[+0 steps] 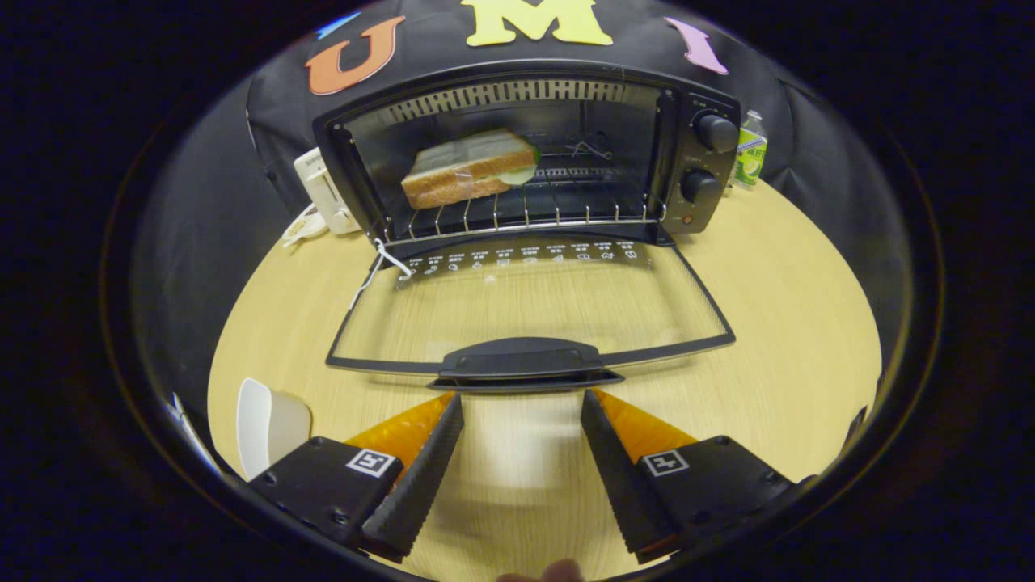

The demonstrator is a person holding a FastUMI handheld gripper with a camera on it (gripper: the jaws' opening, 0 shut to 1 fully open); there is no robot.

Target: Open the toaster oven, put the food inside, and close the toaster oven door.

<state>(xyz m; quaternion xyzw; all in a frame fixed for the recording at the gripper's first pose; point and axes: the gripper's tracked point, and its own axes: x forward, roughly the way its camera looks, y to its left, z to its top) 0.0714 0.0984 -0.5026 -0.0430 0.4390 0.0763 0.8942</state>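
Tongs (521, 402) stand spread wide with nothing between the fingers, holding and touching nothing, their tips just short of the black plastic handle (525, 361) of the glass toaster-oven door (525, 303), which lies fully open and flat. Beyond it, the wrapped white-bread sandwich (473, 168) already sits on the wire rack (558, 212) inside the black toaster oven (695, 153). Closing risks: fingers slipping off the low handle, or the door swinging up hard and slamming.

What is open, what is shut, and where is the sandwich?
Toaster oven: open.
Oven door: folded down flat, handle just ahead of the tongs.
Sandwich: inside, lying on the wire rack.
Tongs: open, holding nothing.
Bottle: standing upright beside the oven.
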